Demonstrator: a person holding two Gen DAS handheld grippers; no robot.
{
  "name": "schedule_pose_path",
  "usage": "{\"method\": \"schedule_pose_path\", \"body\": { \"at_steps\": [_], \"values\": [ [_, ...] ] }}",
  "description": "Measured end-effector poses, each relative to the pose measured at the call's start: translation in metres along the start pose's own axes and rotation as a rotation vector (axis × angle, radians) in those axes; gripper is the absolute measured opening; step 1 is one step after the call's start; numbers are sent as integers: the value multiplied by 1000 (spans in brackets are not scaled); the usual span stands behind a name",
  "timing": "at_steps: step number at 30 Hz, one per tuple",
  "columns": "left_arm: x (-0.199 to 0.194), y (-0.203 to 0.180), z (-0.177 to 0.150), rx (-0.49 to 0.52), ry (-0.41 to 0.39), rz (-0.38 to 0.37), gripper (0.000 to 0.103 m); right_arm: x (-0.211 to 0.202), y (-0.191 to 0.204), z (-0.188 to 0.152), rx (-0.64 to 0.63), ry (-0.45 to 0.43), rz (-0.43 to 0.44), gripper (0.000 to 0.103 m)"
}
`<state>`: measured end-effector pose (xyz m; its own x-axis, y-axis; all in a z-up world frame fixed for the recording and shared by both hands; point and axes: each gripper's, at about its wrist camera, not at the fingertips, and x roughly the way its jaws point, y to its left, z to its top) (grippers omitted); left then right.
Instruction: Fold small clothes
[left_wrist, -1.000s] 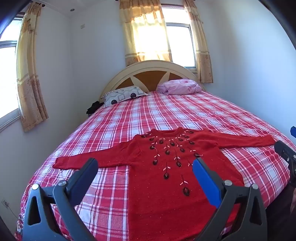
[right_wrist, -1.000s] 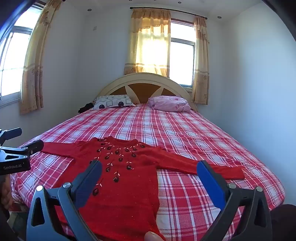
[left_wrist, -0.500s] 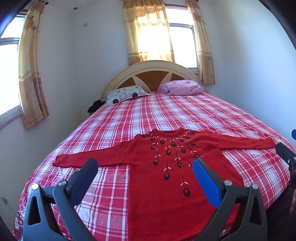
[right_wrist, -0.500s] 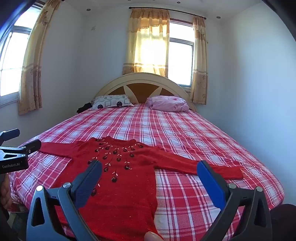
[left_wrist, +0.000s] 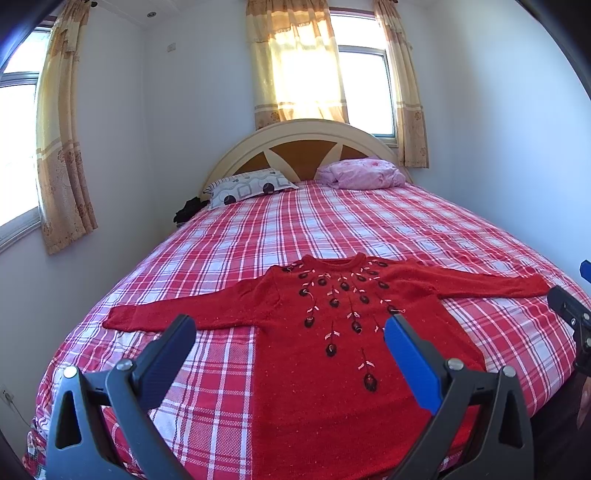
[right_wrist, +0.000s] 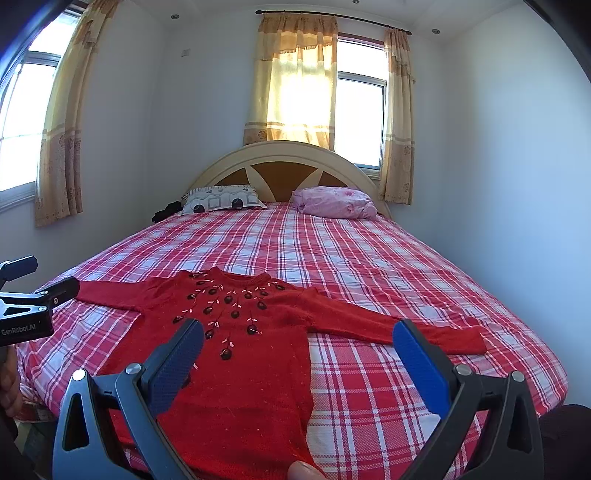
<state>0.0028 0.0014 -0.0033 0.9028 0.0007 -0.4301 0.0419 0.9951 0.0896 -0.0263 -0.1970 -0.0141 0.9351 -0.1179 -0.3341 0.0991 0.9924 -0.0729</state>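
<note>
A small red sweater with dark embroidered flowers lies flat, front up, on the near end of the bed, both sleeves spread out sideways. It also shows in the right wrist view. My left gripper is open and empty, held above the sweater's lower left part. My right gripper is open and empty, above the sweater's right side, near the right sleeve. Each gripper shows at the edge of the other's view: the right one and the left one.
The bed has a red and white plaid cover. A patterned pillow and a pink pillow lie at the arched headboard. A dark item sits at the bed's left. Walls and curtained windows surround the bed.
Both grippers have drifted slightly back and up, so the sweater sits a little lower and farther in both views. The jaws stay open. The sweater has not moved.
</note>
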Motion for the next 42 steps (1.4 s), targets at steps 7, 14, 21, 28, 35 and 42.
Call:
{"method": "schedule_pose_path", "body": {
  "at_steps": [7, 14, 21, 28, 35, 42],
  "values": [
    [0, -1, 0, -9, -3, -2, 103, 4, 0, -2, 0, 7, 2, 102],
    [0, -1, 1, -16, 0, -1, 103, 5, 2, -3, -3, 8, 4, 102],
    [0, -1, 1, -18, 1, -3, 103, 6, 1, -5, -4, 13, 5, 102],
    [0, -2, 1, -18, 1, -3, 103, 7, 2, -7, -10, 16, 8, 102],
    [0, 0, 1, -19, 1, -4, 103, 8, 3, -7, -11, 16, 8, 102],
    [0, -1, 0, -20, 2, -4, 103, 8, 3, -8, -11, 18, 8, 102]
  ]
}}
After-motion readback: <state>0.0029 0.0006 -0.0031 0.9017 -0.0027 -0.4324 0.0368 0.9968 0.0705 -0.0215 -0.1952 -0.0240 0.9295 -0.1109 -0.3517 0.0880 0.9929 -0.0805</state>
